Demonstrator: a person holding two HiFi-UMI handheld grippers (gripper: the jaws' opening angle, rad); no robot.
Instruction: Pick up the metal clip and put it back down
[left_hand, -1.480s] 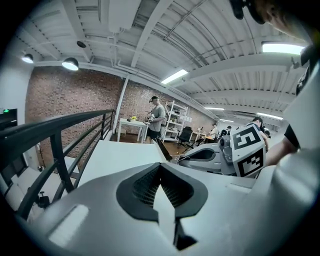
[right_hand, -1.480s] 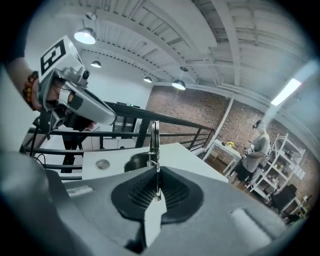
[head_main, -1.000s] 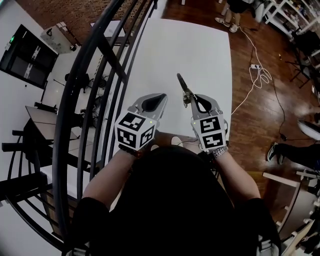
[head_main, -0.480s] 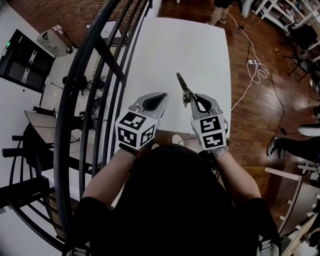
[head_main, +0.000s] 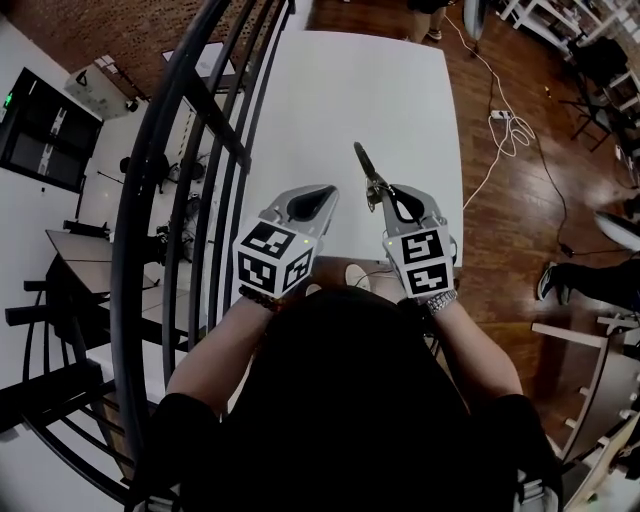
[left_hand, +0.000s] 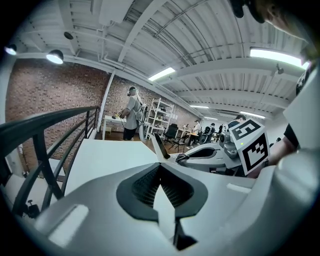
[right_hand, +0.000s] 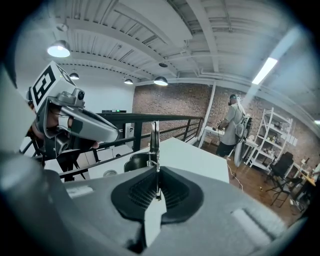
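Above the near end of the white rectangular worktop (head_main: 380, 90) we hold both grippers side by side, close together but not touching. Our right gripper (head_main: 385, 203) is clamped on the slim, dark-and-silver metal clip (head_main: 365, 167). In the right gripper view the ridged dark pads press on the clip's lower end, and the rest of it stands straight out beyond the jaw tips (right_hand: 154, 142). The clip is off the worktop, carried in the air over its near part. In the head view it points away from us and a little to the left. Our left gripper (head_main: 320, 193) is closed with nothing in it. In its own view the pads meet along the middle line (left_hand: 161, 184), and the clip (left_hand: 160, 146) shows just beyond them to the right. Each gripper carries its black-and-white marker cube (head_main: 268, 260) at the wrist end. A black metal railing (head_main: 190, 150) curves along the worktop's left side. Brown wooden floor (head_main: 520, 220) with a loose white cable (head_main: 512, 140) lies to the right.
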